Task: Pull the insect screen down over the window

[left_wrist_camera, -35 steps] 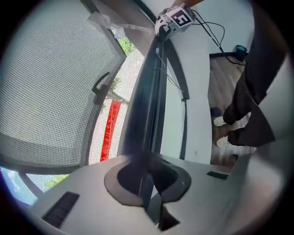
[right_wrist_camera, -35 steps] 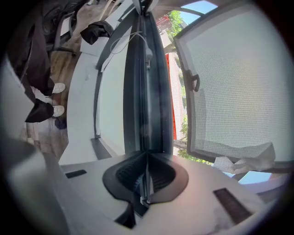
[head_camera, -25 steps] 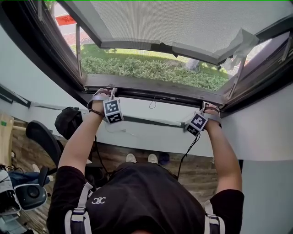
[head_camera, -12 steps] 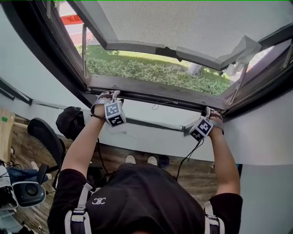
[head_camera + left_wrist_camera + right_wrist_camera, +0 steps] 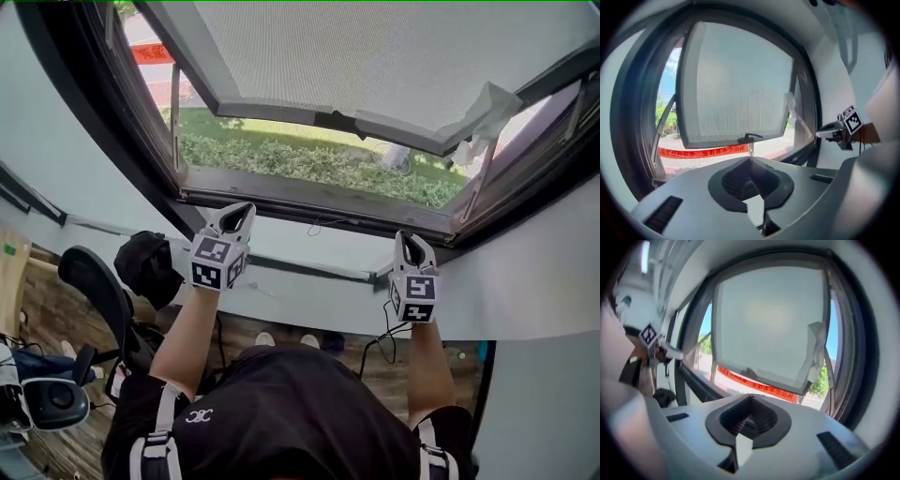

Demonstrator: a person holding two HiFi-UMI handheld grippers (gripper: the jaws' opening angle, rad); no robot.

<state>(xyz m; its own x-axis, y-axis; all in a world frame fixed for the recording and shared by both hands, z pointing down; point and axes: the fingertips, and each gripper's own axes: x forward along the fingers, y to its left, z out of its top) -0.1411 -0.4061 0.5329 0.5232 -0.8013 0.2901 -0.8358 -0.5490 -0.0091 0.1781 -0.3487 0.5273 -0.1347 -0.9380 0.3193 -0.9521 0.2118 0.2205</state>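
Low on the left, a black bag (image 5: pixel 145 267) sits beside a chair (image 5: pixel 94 291); the left hand-held gripper (image 5: pixel 236 217) is held up just under the window frame (image 5: pixel 281 190); its jaws are pressed together with nothing between them, and it touches nothing. Above, the insect screen (image 5: pixel 375 47) is only part way down; its bottom bar (image 5: pixel 272 111) hangs well above the frame, and green bushes (image 5: pixel 300 157) show in the gap. The right hand-held gripper (image 5: pixel 413 246) is closed tight and empty too, near the frame but apart from it. I think the pull is not finished; next, a gripper should reach up to the small handle (image 5: pixel 330 97) on the bar, spread its jaws, grab it, and draw it down.
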